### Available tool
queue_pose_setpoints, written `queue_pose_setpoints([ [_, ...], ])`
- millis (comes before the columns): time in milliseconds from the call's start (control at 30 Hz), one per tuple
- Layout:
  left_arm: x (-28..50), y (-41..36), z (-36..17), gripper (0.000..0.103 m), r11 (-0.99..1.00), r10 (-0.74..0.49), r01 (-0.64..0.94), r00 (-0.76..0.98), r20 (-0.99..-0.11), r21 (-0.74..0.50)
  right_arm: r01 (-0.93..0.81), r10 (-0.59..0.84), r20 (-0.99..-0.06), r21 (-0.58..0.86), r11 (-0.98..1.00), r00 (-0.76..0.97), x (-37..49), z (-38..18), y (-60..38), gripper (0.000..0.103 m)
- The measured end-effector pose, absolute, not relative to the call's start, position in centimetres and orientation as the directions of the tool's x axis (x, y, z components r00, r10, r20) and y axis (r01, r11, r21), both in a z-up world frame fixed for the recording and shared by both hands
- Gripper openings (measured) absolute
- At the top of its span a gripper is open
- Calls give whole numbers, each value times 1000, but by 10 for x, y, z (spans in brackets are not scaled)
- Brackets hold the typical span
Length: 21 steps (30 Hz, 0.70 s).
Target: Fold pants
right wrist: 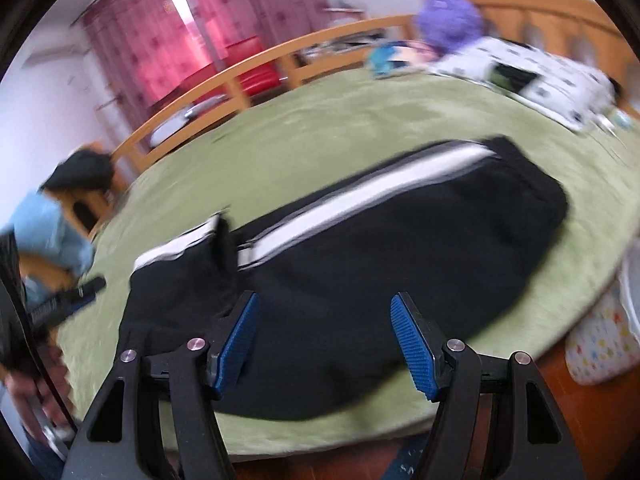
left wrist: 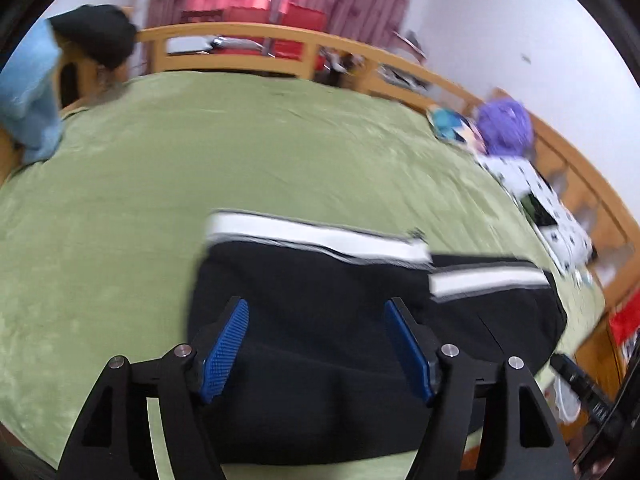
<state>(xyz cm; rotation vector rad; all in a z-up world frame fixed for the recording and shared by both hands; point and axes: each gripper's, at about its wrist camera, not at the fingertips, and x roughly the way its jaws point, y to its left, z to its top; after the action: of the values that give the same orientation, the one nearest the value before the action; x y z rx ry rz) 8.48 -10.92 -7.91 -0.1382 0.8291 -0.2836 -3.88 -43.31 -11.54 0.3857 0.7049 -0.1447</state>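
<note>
Black pants with a white side stripe lie folded near the front edge of the green bed cover. They also show in the right wrist view. My left gripper is open and empty, hovering above the left part of the pants. My right gripper is open and empty above the near edge of the pants. The left gripper's tip shows at the left edge of the right wrist view. Both views are motion-blurred.
A wooden bed rail runs along the far side. A purple plush and a white patterned pillow lie at the head end. Blue cloth and a black item hang on the foot post. Pink curtains hang behind.
</note>
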Motion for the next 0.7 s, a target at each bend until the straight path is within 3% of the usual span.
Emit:
queue_pose_setpoints([
  [100,89,-72,-87,69,974,-223,124,667,-711,-189,162,102,-675,316,935,730,-13,-127,-399,50],
  [367,98,-24,-132,69,950,-290,83,591,-752,-302,215,150,-746,368,904,649,38,-178,-372,45],
  [400,101,-24,-134,69,949,-294,84,587,-754,-305,214,156,-750,372,903,643,40,-182,-371,20],
  [433,104,-24,-137,69,947,-297,81,583,-756,-310,197,171,-757,369,908,631,42,-184,-367,15],
  [500,103,-19,-141,69,943,-308,78,576,-758,-324,122,172,-745,323,939,644,36,-172,-358,13],
  [633,101,-6,-142,69,928,-338,71,572,-748,-365,18,321,-608,482,876,726,2,-144,-382,12],
  [700,101,-3,-144,69,921,-354,74,567,-744,-382,50,299,-686,439,897,663,7,-157,-378,12],
])
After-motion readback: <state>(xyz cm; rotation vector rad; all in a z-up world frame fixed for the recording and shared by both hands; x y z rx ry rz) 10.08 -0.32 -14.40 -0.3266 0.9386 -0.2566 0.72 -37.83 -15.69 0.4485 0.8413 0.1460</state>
